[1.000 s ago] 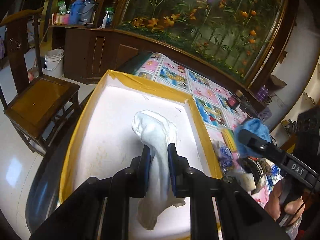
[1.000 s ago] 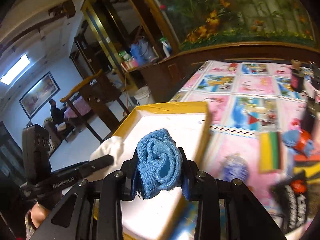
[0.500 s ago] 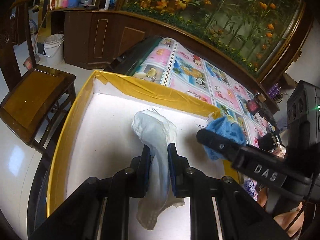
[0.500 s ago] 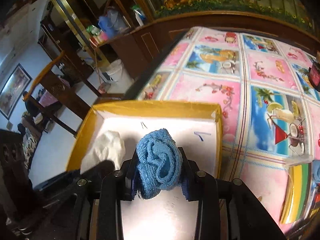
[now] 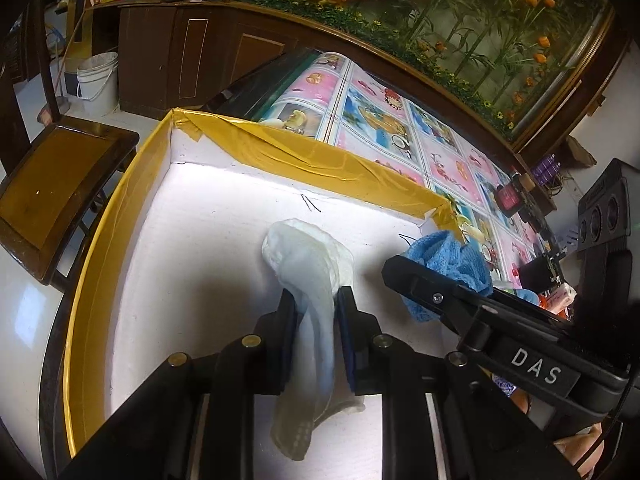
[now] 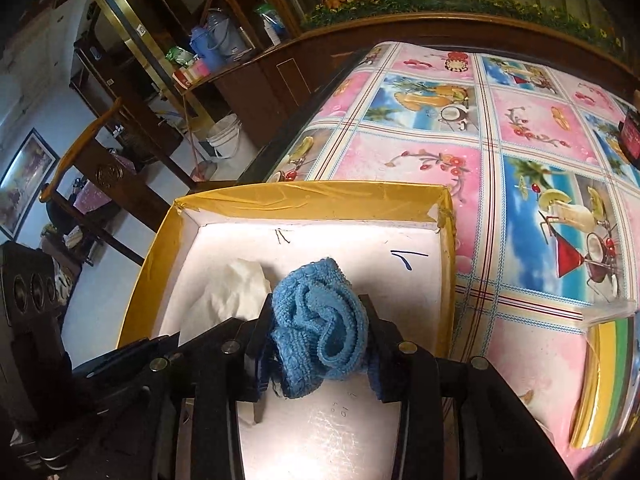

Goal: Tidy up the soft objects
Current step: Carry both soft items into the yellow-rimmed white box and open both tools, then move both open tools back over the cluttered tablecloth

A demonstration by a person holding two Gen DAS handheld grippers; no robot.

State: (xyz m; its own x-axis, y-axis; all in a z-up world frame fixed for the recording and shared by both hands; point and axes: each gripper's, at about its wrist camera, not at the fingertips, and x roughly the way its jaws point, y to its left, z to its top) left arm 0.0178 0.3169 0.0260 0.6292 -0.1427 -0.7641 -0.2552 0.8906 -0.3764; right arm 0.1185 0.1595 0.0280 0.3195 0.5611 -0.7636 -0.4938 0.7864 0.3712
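Note:
A white box with a yellow taped rim (image 5: 304,152) sits at the table's corner. My left gripper (image 5: 318,296) is low over the box floor. A limp white sock (image 5: 304,256) stands between its pads, its top flopped forward and its tail hanging below. The jaws are opening, but the sock still fills the gap. My right gripper (image 6: 317,304) is just to the right, over the same box (image 6: 312,200). A bunched blue knit cloth (image 6: 320,328) is wedged between its pads, and these jaws are opening too. The white sock (image 6: 236,292) shows to its left.
A glossy tablecloth with pink and blue pictures (image 6: 520,160) covers the table right of the box. A striped coloured pad (image 6: 608,360) lies near the right edge, with a red jar (image 5: 510,200) further back. A wooden chair (image 5: 60,184) and a white bucket (image 5: 98,80) stand left of the table.
Both grippers came in over the box and sank toward its floor, the right one closing in beside the left. Both pairs of jaws stand slightly wider than half a second ago.

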